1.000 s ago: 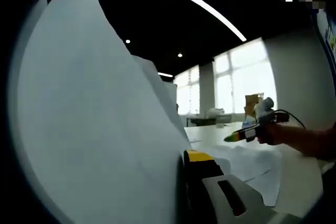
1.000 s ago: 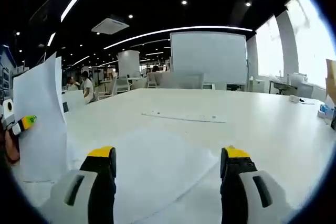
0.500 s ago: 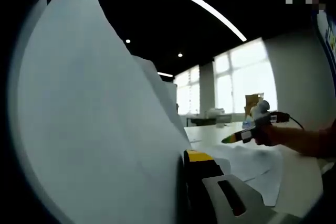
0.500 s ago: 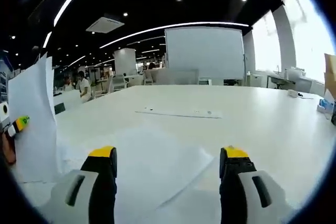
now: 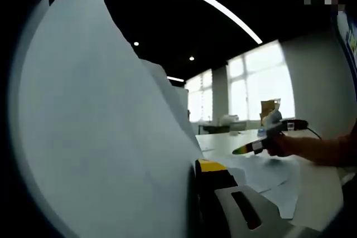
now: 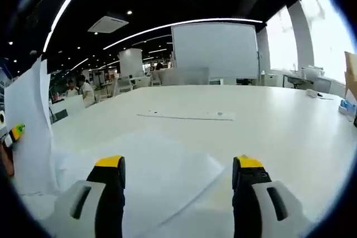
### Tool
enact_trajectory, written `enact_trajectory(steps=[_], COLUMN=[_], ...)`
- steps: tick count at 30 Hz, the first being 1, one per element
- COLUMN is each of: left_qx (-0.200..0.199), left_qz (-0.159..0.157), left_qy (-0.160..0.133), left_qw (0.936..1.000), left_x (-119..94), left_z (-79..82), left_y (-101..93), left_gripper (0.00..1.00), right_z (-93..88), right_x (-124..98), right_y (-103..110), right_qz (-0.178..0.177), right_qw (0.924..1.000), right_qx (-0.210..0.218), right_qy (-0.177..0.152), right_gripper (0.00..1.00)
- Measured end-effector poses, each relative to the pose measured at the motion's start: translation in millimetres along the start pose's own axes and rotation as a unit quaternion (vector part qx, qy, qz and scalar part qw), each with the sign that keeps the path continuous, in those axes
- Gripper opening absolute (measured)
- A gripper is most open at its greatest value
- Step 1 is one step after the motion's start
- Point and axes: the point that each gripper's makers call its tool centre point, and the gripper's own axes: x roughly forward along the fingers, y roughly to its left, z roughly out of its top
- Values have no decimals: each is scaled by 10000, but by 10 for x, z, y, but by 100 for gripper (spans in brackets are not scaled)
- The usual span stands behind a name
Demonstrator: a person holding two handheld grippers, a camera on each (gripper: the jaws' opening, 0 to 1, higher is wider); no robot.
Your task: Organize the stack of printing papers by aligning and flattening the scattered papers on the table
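Holding a sheet of paper (image 5: 100, 137) upright, the left gripper (image 5: 196, 193) showed one yellow-tipped finger at the bottom centre of the left gripper view, pressed against the sheet; the other finger was hidden behind the paper, which covered the whole left half of that frame. In the right gripper view the same upright sheet (image 6: 28, 132) stood at the far left edge, with the left gripper's yellow and green tip (image 6: 15, 132) beside it. More loose sheets (image 5: 268, 176) lay flat and overlapping on the white counter (image 5: 321, 188) in the lower right of the left gripper view, under the right gripper (image 5: 254, 146), which a person's hand (image 5: 279, 144) held just above them.

The right gripper's own fingers (image 6: 177, 193) stood wide apart at the bottom of its view, gripping nothing, above a flat sheet (image 6: 162, 165) whose corner pointed to the right. Further up, a thin strip or ruler (image 6: 187, 116) lay alone on the counter. The counter's right half and far end (image 6: 290, 126) lay bare and open. A cardboard box (image 5: 269, 107) stood by the windows; its contents could not be seen.
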Motion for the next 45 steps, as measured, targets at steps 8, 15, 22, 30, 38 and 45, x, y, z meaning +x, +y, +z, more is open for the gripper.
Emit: enact_trajectory(steps=[8, 15, 22, 30, 38, 45], left_qx=[-7, -11, -8, -19, -20, -14], left_qz=[0, 4, 3, 9, 10, 7], left_qy=[-10, -8, -7, -4, 3, 4], left_qw=[10000, 10000, 10000, 10000, 10000, 10000], left_x=[-3, -2, 2, 5, 7, 4], left_z=[9, 10, 12, 9, 4, 2], left_y=[3, 9, 7, 19, 16, 12], left_gripper=[10, 10, 10, 10, 10, 10], right_z=[-32, -45, -90, -141, -197, -230], right_x=[10, 50, 103, 149, 171, 213], right_y=[-21, -36, -2, 19, 13, -32], right_qz=[3, 40, 122, 159, 126, 6], right_qw=[9999, 10000, 9998, 9995, 9991, 9986], right_qx=[154, 36, -40, -83, -173, -286], right_qy=[17, 24, 132, 251, 371, 434], right_gripper=[72, 71, 70, 70, 70, 68])
